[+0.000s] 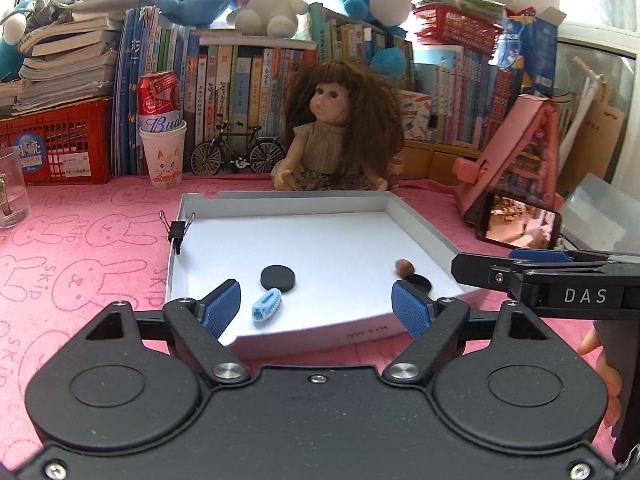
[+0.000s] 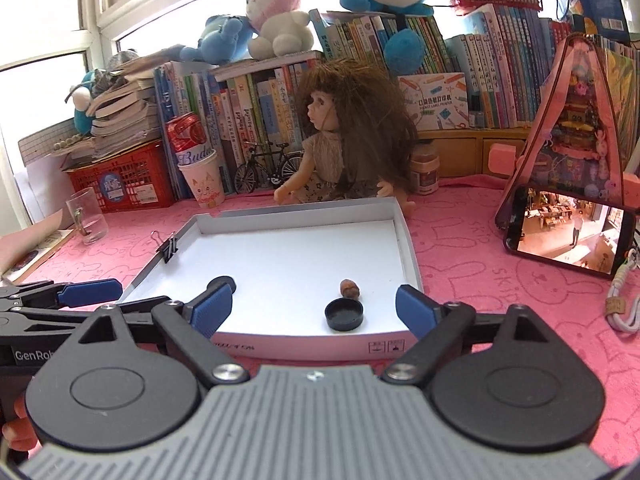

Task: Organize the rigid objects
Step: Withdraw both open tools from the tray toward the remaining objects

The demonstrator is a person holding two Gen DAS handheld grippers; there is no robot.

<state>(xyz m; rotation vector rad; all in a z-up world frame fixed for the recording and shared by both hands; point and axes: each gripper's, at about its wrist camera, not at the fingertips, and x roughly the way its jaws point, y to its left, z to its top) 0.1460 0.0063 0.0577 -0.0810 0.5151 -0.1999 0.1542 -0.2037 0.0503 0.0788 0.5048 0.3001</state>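
Observation:
A shallow white box tray lies on the pink cloth. In it are a black disc, a light blue hair clip, a small brown nut and a black cap. A black binder clip grips the tray's left wall. My left gripper is open and empty over the tray's near edge, by the hair clip. My right gripper is open and empty, with the cap between its fingers' span.
A doll sits behind the tray. A paper cup with a red can, a model bicycle, a glass mug, red crates and books stand at the back. A phone leans on a pink stand at the right.

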